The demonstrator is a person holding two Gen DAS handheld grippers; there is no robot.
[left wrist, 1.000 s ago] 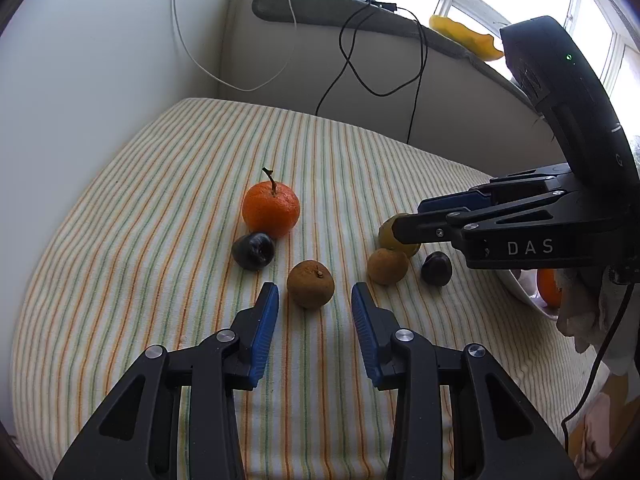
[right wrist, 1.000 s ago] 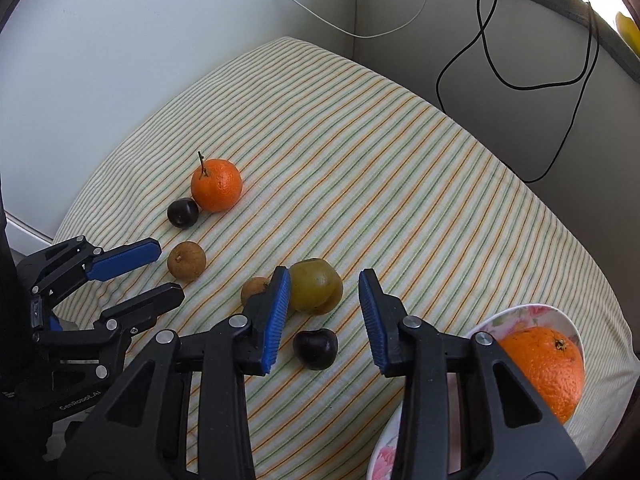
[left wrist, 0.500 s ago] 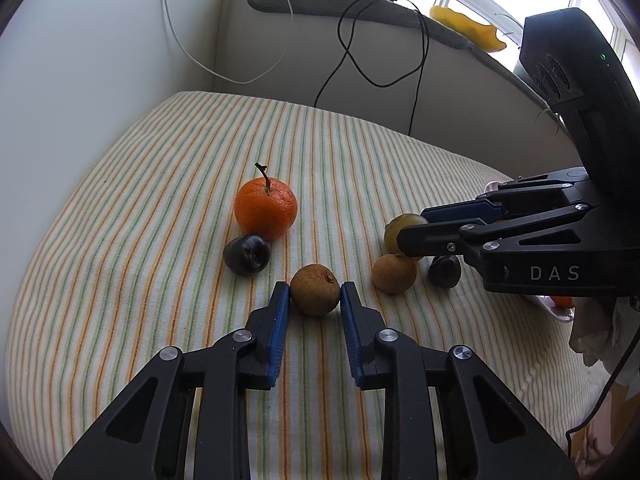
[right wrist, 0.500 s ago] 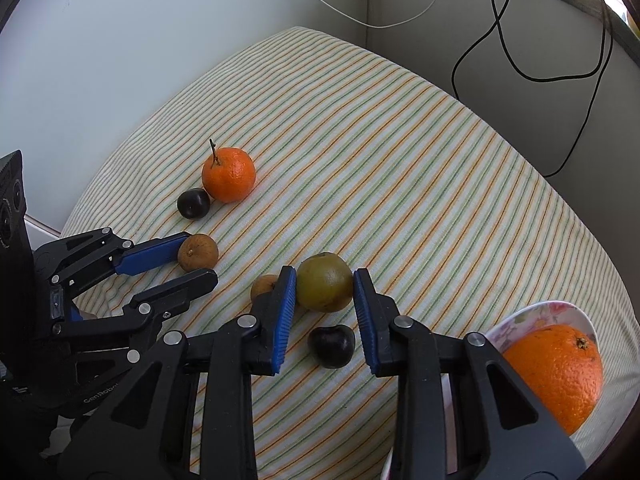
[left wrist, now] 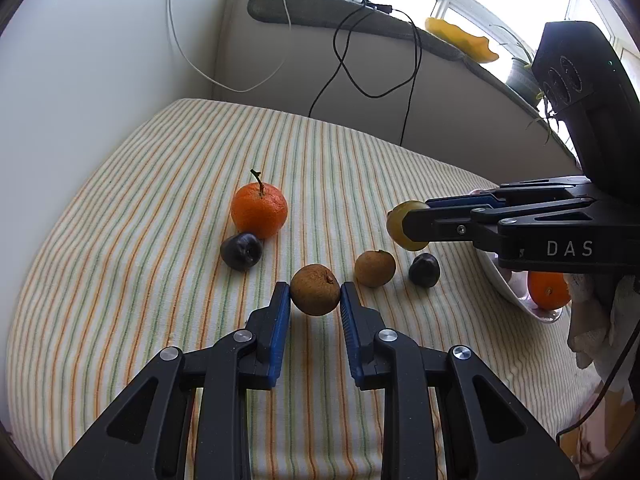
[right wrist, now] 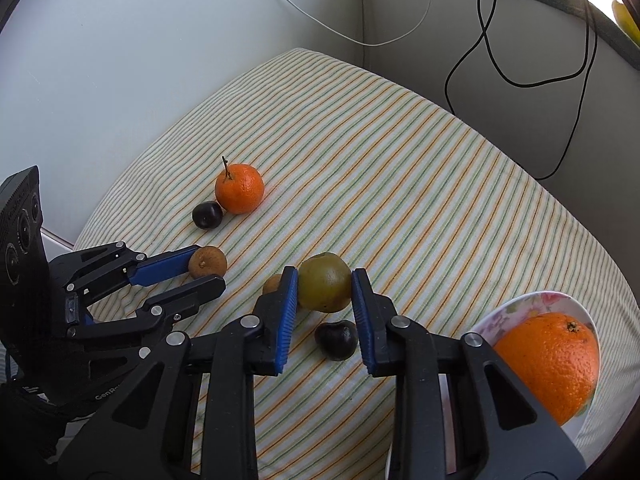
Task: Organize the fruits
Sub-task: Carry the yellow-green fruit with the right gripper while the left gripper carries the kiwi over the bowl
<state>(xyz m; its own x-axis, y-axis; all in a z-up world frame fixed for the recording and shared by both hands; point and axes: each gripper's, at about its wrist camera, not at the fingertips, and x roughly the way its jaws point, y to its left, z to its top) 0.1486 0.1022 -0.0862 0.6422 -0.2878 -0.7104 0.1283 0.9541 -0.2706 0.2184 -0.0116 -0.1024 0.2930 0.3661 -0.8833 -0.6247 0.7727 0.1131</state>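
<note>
Now left tool (left wrist: pixel 315 300) pinching brown fruit (left wrist: pixel 315 289), right tool (right wrist: pixel 325 294) clamped on green fruit (right wrist: pixel 325 287).

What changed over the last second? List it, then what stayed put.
Both grippers closed: the left gripper onto the brown fruit, the right gripper onto the green fruit, now slightly lifted. The tangerine, both dark plums and the bowl's orange stayed put.
</note>
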